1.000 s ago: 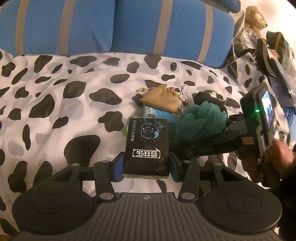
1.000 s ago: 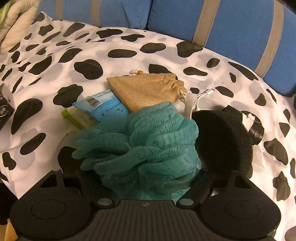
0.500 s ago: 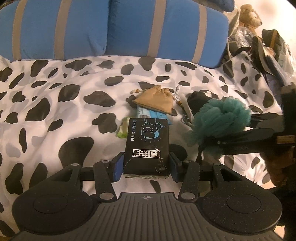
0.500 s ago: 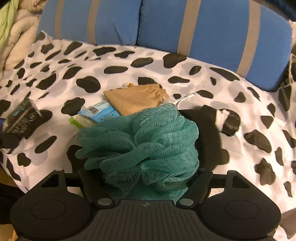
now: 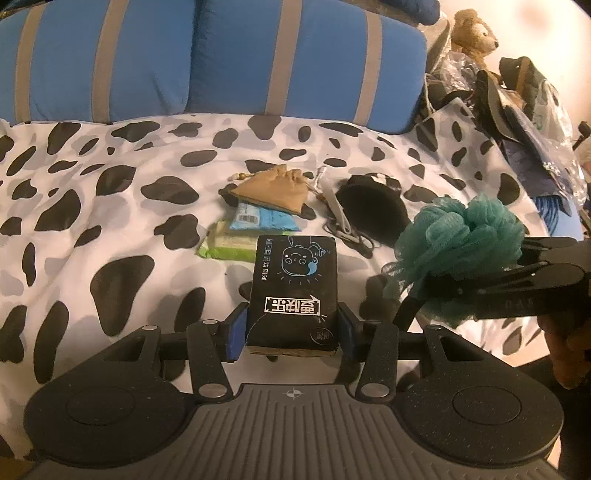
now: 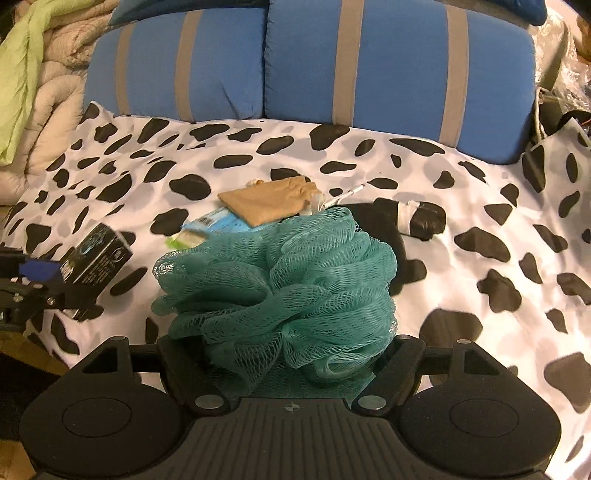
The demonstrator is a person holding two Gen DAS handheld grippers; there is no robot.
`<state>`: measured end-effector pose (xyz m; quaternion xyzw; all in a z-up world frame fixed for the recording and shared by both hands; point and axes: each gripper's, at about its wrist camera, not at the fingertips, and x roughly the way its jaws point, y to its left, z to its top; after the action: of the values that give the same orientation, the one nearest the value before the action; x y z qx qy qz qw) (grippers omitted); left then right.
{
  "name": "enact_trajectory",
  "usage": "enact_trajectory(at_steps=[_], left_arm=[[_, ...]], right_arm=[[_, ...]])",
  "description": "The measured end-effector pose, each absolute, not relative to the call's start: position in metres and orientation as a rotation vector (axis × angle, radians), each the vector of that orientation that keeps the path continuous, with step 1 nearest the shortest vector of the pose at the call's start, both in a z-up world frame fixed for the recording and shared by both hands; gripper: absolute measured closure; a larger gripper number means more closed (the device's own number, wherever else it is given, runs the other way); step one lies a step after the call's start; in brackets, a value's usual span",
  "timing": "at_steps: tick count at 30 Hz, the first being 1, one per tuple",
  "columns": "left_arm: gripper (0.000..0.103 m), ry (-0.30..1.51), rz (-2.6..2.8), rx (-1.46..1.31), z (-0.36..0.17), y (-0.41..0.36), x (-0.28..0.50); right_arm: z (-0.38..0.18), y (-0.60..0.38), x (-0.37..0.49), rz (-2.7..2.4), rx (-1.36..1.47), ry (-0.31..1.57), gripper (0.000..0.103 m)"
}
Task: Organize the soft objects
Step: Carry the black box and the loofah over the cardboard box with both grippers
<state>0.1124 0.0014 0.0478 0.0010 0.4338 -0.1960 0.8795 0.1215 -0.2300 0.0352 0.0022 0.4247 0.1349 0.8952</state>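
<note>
The black tissue pack point(image 5: 293, 291) sits clamped between the blue pads of the left gripper point(image 5: 293, 328), sticking straight out ahead of it and held above the spotted bedspread point(image 5: 110, 221). The teal bath sponge point(image 6: 280, 291) bulges up from between the fingers of the right gripper point(image 6: 291, 354), which squeezes its lower part; from the left gripper's side that sponge point(image 5: 458, 243) hangs off to the right, clear of the bedspread.

Ahead of the left gripper, just past the pack's far end, lie a green packet point(image 5: 225, 247) and a blue packet point(image 5: 258, 219), overlapping each other. A tan drawstring pouch point(image 5: 273, 188) lies across the far edge of the blue packet. To the right of those sits a black pad point(image 5: 373, 210) with a grey cord point(image 5: 340, 218) running along its near left side.

Beyond everything, two blue cushions point(image 5: 184, 62) with grey stripes lean at the back, and a teddy bear point(image 5: 472, 35) perches in the far right corner above a heap of bags.
</note>
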Motion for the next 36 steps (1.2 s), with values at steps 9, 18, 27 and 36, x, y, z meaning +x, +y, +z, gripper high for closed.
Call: enact_trajectory(at_steps=[9, 18, 27, 36], left_arm=[[0.056, 0.923, -0.416, -0.006, 0.044, -0.002, 0.083], [0.056, 0.952, -0.41, -0.01, 0.038, -0.005, 0.054], [0.056, 1.021, -0.41, 0.017, 0.026, -0.013, 0.025], [0.056, 1.157, -0.38, 0.006, 0.008, -0.016, 0.005]], right_arm=[[0.042, -0.23, 0.077, 0.315, 0.036, 0.887, 0.025], [0.041, -0.226, 0.032, 0.352, 0.046, 0.928, 0.025], [0.033, -0.217, 0.0, 0.371, 0.041, 1.007, 0.024], [0.014, -0.207, -0.013, 0.364, 0.006, 1.145, 0.024]])
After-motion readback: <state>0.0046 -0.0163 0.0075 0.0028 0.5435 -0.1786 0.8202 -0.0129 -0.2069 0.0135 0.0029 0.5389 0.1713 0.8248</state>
